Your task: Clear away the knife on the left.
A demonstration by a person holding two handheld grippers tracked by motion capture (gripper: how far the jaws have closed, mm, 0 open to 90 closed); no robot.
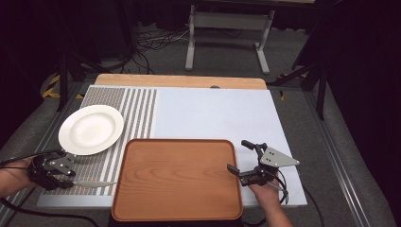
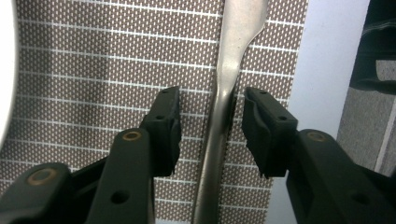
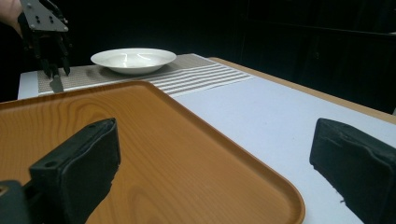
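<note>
Knife (image 2: 219, 116) lies flat on the striped mat (image 2: 93, 70), just beside the tray (image 1: 177, 177), its handle between the jaws of the left hand-held gripper (image 2: 208, 126). They stand open, with the pads not yet pressing (one side looks nearly touching). Closing squarely on the narrow handle should keep it from twisting. The right hand-held gripper (image 3: 210, 163) hangs open over the tray's edge.

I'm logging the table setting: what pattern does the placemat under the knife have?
The placemat is a brown weave dotted with white, crossed by thin white stripes; the left gripper view shows it best, under the knife.
</note>
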